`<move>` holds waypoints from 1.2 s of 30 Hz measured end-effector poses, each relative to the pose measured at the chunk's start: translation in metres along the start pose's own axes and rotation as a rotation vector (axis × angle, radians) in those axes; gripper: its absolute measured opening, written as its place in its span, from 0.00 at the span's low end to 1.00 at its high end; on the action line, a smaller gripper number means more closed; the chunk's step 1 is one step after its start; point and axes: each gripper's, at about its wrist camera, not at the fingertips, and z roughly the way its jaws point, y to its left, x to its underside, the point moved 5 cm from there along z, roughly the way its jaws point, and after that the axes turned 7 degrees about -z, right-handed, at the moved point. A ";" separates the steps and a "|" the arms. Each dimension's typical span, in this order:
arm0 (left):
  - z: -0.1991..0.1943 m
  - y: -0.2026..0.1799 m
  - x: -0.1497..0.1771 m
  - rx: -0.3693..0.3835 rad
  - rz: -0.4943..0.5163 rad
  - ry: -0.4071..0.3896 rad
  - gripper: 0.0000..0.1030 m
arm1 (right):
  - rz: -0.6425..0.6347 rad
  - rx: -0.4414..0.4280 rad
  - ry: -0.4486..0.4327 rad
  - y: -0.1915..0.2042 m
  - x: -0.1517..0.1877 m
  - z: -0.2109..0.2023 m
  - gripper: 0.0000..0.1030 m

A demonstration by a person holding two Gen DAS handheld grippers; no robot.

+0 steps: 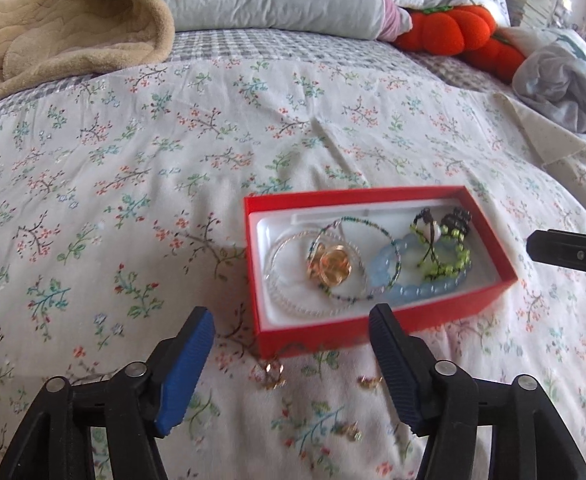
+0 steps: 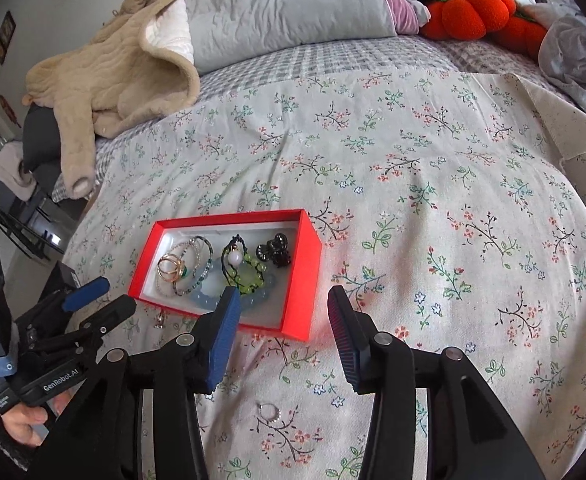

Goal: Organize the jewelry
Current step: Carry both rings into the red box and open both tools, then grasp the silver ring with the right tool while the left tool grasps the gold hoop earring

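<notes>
Jewelry box (image 1: 377, 322) mid-bedspread (image 1: 173, 160), open cloth all around; both grippers' jaws apart, empty.

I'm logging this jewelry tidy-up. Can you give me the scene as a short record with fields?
surface: floral bedspread
container: red box, open, no lid in view
inside box: bracelets, blue bead bracelet, green beaded piece
outside box: small earring and a few gold pieces on the bedspread
left gripper: open, empty
right gripper: open, empty
</notes>
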 end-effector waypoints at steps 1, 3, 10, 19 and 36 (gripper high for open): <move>-0.001 0.003 0.003 -0.003 0.000 0.007 0.68 | -0.004 0.001 0.007 0.001 0.003 0.000 0.47; -0.003 0.008 0.007 -0.012 0.003 0.019 0.69 | -0.015 0.002 0.022 0.002 0.010 0.000 0.47; -0.003 0.024 0.024 -0.038 0.003 0.064 0.73 | -0.051 -0.003 0.058 0.011 0.032 -0.001 0.55; 0.006 0.038 0.042 -0.063 0.008 0.125 0.79 | -0.098 0.007 0.102 0.017 0.053 0.005 0.58; 0.026 0.049 0.059 -0.102 0.040 0.204 0.79 | -0.298 0.073 0.221 0.039 0.103 0.040 0.58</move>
